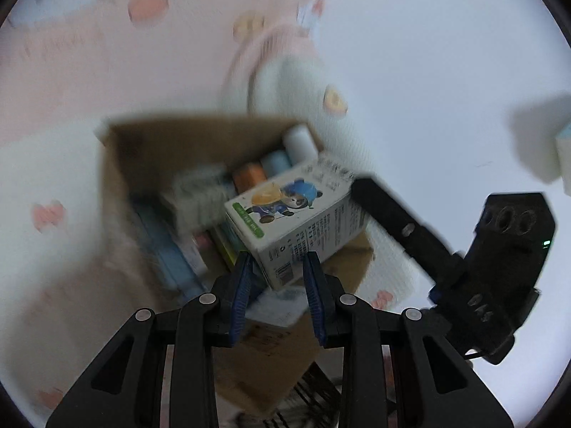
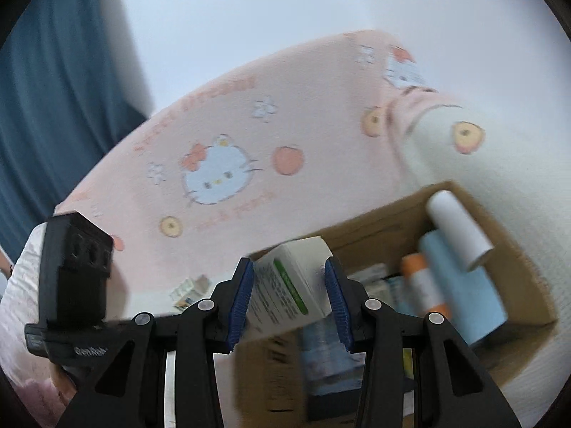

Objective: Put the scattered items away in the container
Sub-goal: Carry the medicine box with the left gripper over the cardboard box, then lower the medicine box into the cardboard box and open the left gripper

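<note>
While my right gripper [image 2: 289, 294] pinched the white carton [image 2: 291, 285] over the cardboard box [image 2: 514, 271], my left gripper [image 1: 276, 278] flanked its near end (contact unclear). I judged it best to lower it beside the rolls [image 2: 460, 230] before releasing.

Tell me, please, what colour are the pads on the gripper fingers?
Blue, ribbed pads on black fingers; clearest in the left wrist view.

Both grippers: fingers parted around one carton

Left gripper [image 1: 276, 267] and right gripper [image 2: 289, 283] each hold blue-padded fingers [image 1: 242, 285] apart. Seen from the left wrist, the right gripper body sits at 3 o'clock; whether the pads clamp is unclear.
</note>
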